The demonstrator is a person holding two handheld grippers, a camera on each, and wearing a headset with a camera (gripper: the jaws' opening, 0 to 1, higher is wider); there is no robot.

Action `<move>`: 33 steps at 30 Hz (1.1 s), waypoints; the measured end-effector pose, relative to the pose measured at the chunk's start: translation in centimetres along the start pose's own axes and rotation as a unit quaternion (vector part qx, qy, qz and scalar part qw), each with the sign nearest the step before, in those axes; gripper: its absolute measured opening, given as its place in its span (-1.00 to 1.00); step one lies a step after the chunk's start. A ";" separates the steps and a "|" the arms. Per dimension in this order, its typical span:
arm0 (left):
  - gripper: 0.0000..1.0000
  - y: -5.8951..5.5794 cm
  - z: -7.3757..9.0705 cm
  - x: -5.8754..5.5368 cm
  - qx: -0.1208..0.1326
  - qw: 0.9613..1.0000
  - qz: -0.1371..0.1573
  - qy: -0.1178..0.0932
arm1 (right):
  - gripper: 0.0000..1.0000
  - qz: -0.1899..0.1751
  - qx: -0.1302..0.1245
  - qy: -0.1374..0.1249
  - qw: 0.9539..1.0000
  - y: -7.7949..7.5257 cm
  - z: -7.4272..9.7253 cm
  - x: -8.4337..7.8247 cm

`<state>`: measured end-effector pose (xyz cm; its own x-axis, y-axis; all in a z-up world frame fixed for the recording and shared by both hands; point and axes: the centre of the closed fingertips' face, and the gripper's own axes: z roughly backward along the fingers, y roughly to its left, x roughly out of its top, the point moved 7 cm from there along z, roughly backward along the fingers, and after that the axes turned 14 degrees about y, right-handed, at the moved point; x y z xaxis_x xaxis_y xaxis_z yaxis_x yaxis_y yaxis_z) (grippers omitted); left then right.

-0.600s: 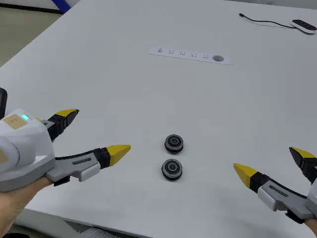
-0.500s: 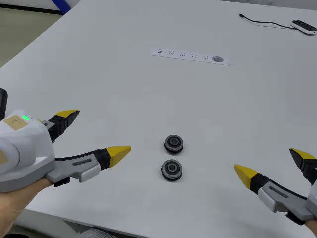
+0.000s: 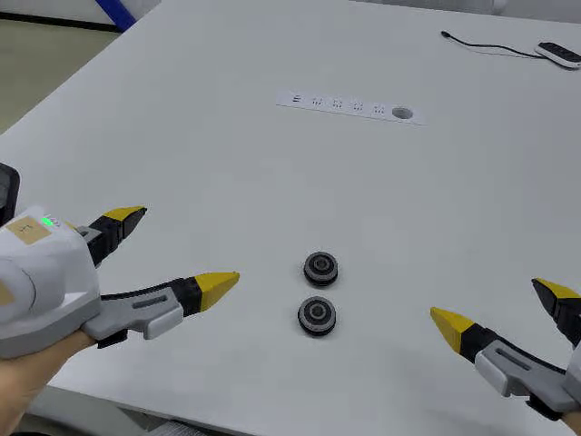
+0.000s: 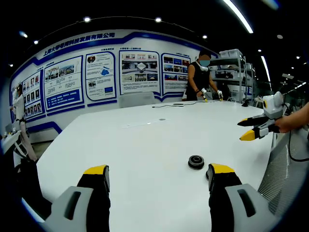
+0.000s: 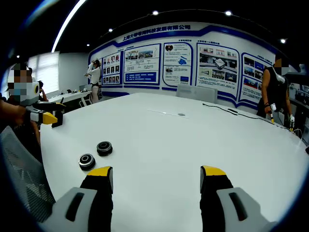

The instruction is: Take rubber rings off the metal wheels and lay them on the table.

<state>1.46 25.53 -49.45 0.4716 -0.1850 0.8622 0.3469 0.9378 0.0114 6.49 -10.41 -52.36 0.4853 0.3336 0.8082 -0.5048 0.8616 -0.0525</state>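
Left gripper at eight o'clock and right gripper at four hang spread, empty, flanking two metal wheels on the table. Seemingly the approach stage: next, steady one wheel and pinch its rubber ring.

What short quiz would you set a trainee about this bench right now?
1. True or false: the left tool and the right tool both stand open, holding nothing.
2. How many small round metal wheels with black rims lie on the white table? A one, B two, C four.
3. Fill the gap: seen from the person, the long white socket strip lies ___ the wheels.
Key: 1 true; 2 B; 3 beyond.
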 end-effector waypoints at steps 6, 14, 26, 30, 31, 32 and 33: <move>0.72 0.0 0.1 0.1 0.000 1.000 -0.003 0.001 | 0.50 -0.004 0.002 -0.002 1.000 0.0 0.1 0.0; 0.68 -0.1 0.0 0.4 -0.004 1.000 -0.010 0.002 | 0.35 -0.011 0.010 0.008 1.000 0.1 0.2 -0.2; 0.57 -0.9 -1.5 0.7 -0.017 0.999 -0.029 0.018 | 0.30 -0.038 0.028 0.011 0.999 0.1 -0.1 -0.7; 0.54 -1.5 -2.1 0.9 -0.022 0.999 -0.039 0.024 | 0.29 -0.050 0.036 0.008 0.998 0.2 -0.2 -0.7; 0.53 -1.8 -2.3 1.1 -0.027 0.998 -0.041 0.024 | 0.28 -0.055 0.038 0.010 0.998 0.2 -0.2 -0.7; 0.51 -2.0 -2.5 1.1 -0.033 0.998 -0.043 0.025 | 0.27 -0.058 0.039 0.010 0.998 0.2 -0.2 -0.7; 0.48 -2.4 -2.7 1.3 -0.040 0.998 -0.048 0.025 | 0.26 -0.059 0.041 0.010 0.997 0.2 -0.2 -0.8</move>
<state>3.41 22.29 -49.75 0.4720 -0.2892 0.8328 0.4554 0.8889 0.0506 6.18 -10.39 -53.14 0.5586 0.2401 0.7939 -0.4992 0.8617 0.0906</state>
